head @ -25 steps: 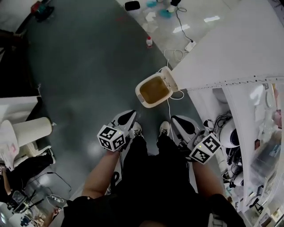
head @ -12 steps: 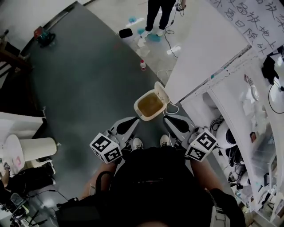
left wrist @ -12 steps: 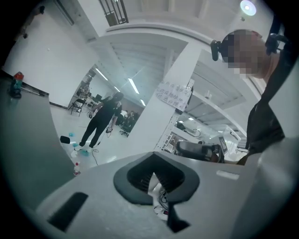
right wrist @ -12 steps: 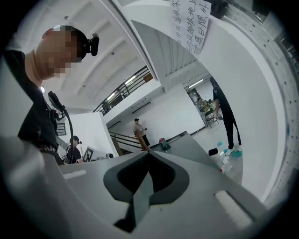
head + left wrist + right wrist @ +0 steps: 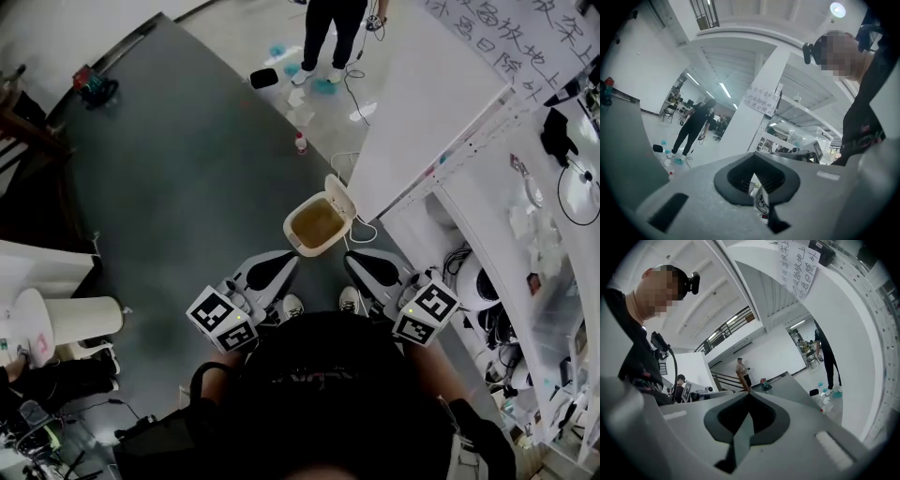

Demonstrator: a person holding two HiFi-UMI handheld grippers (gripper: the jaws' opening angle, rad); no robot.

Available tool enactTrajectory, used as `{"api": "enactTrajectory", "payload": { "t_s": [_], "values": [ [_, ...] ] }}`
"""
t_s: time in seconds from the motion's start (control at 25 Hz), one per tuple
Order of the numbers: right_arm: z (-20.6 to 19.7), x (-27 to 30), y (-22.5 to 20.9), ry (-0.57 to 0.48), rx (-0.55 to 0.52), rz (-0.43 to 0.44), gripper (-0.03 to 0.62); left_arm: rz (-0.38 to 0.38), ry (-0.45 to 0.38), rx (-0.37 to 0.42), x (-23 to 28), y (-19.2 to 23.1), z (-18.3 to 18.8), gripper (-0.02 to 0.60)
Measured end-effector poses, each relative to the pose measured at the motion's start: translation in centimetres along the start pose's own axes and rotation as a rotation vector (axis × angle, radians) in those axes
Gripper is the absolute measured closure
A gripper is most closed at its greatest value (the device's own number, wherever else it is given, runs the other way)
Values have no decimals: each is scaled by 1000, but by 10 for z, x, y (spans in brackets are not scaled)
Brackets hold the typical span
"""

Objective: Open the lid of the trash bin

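Raised since before: left gripper (image 5: pixel 291 259), right gripper (image 5: pixel 349 259); jaws together, empty | trash bin (image 5: pixel 291 231) lid (image 5: pixel 339 195) seemingly open

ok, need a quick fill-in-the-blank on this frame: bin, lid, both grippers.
1. The lid of the trash bin stands ___.
2. The left gripper has its fingers ___, with nothing between them.
3. The right gripper holds ___.
4. The bin stands on the ___.

Missing words: open; shut; nothing; floor

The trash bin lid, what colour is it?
The trash bin lid is cream-white; the head view shows it best.
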State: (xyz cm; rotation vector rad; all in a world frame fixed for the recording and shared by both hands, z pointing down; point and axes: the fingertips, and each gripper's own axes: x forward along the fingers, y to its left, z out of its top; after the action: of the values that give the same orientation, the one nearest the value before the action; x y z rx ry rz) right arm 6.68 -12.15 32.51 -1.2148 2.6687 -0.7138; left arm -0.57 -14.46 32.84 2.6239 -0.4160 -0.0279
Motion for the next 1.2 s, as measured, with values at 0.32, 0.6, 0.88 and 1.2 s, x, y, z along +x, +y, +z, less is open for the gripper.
{"api": "enactTrajectory", "payload": {
  "t_s": [0.32,0.6,0.88,1.2],
  "values": [
    [-8,-3,-2,30,14,-1,586,-13,3,-17,6,-4,-4,581],
    [-11,-4,-1,34,22,6,586,-12,-15,-16,4,-4,4,581],
    [-14,-6,1,47,17,14,586,-18,17,-23,4,-9,-7,581],
    [-16,-4,4,51,16,20,586,-11,1,-42,2,-8,-7,581]
  ]
}}
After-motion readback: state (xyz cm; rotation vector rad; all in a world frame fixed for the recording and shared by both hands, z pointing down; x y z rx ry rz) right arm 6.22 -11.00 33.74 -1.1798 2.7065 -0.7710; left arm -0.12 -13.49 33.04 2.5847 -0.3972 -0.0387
